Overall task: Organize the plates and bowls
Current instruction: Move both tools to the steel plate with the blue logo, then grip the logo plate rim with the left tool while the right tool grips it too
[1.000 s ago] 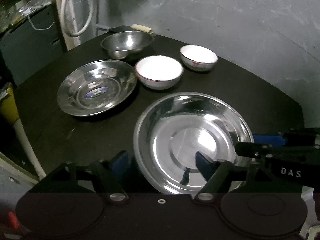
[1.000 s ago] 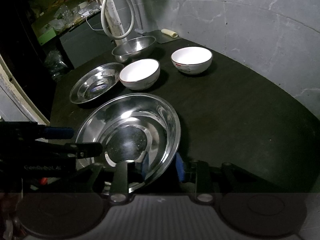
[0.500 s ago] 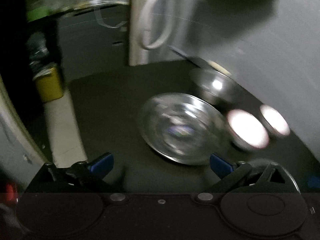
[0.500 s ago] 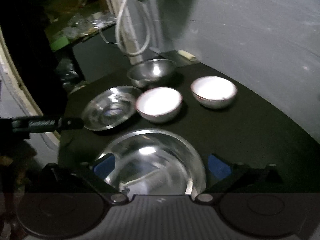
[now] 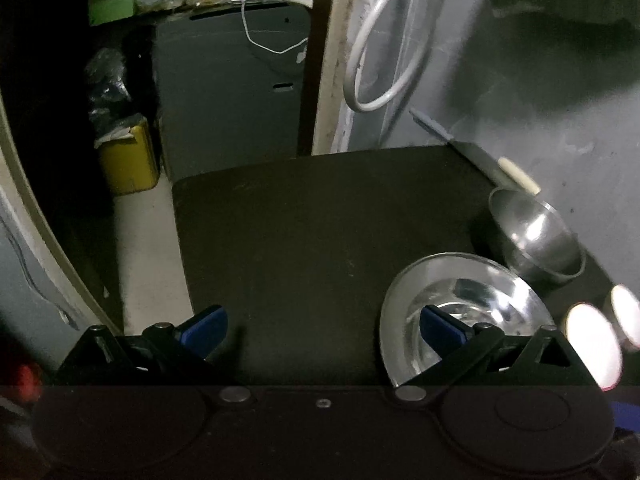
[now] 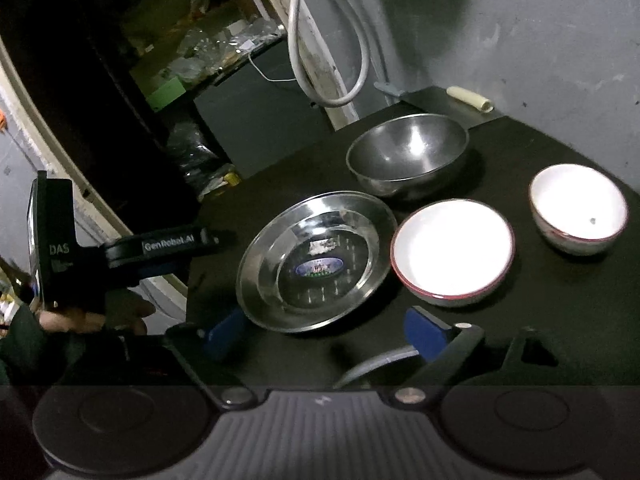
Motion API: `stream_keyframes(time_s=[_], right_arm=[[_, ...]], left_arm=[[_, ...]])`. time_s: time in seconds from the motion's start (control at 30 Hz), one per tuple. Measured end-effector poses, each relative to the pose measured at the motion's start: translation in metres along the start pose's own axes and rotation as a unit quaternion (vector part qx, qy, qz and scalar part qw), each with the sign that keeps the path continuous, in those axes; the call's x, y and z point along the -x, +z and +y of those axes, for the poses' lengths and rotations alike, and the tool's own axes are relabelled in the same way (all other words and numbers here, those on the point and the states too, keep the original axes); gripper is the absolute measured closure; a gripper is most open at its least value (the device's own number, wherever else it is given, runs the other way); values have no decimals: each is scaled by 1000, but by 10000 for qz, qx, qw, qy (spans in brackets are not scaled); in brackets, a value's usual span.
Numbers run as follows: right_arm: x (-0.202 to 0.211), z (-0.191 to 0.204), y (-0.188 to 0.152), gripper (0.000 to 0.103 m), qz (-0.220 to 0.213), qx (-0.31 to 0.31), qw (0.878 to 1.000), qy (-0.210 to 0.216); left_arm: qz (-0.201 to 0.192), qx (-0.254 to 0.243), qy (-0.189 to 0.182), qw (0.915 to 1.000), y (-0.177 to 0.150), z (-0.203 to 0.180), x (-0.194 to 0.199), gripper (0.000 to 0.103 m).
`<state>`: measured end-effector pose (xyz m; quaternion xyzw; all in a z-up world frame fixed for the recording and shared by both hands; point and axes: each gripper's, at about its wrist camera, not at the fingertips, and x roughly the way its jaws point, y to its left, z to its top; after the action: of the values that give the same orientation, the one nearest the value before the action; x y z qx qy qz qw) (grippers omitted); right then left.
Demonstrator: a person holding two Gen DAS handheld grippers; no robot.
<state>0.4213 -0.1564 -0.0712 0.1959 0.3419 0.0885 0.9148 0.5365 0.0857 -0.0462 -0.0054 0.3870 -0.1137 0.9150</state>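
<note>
On black table [image 6: 520,340], centre frame: steel plate [image 6: 316,260], steel bowl [image 6: 408,152], two white bowls [image 6: 452,252]; grey wall [image 6: 540,40] behind. Since earlier, large steel dish is released, only its rim [image 6: 376,364] visible at bottom; left gripper [image 5: 320,324] has spread wide and empty, right gripper [image 6: 324,328] just narrowing, still wide, empty.

Each of the 2 views looks forward and downward along its own tool's fingers, from just behind them. The left wrist view faces the near left corner of the dark surface [image 5: 320,220], with the floor and a yellow container [image 5: 128,160] beyond. The right wrist view faces across the surface toward the grey wall [image 6: 520,40], close above the dishes. Both share the steel plate [image 5: 460,304] [image 6: 316,260], the steel bowl [image 5: 536,236] [image 6: 408,156], 2 white bowls and the looped white hose [image 5: 380,60] [image 6: 332,60].
</note>
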Motion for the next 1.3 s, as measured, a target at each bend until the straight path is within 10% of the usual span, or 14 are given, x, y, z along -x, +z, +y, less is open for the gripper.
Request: stream_keyframes(time_s=[0.53,0.83,1.07,1.3], right_arm=[[-26,-10,4,54,138,-324,9993,-147],[-28,-13,6,74,56,-319,9991,-261],[-31,-14,6,87,112,-261,9994,-205],[-34,-20,5,87,179,-447,9988,-94]], left_arm=[[224,-201,-311,9991,-3,-5,-18,5],[331,-182,-412,9984,-3,-12,-22,35],[476,-245,-599,9968,-7,-17,-24,77],[487,-275,-596,9967,-12,-17,-18,78]])
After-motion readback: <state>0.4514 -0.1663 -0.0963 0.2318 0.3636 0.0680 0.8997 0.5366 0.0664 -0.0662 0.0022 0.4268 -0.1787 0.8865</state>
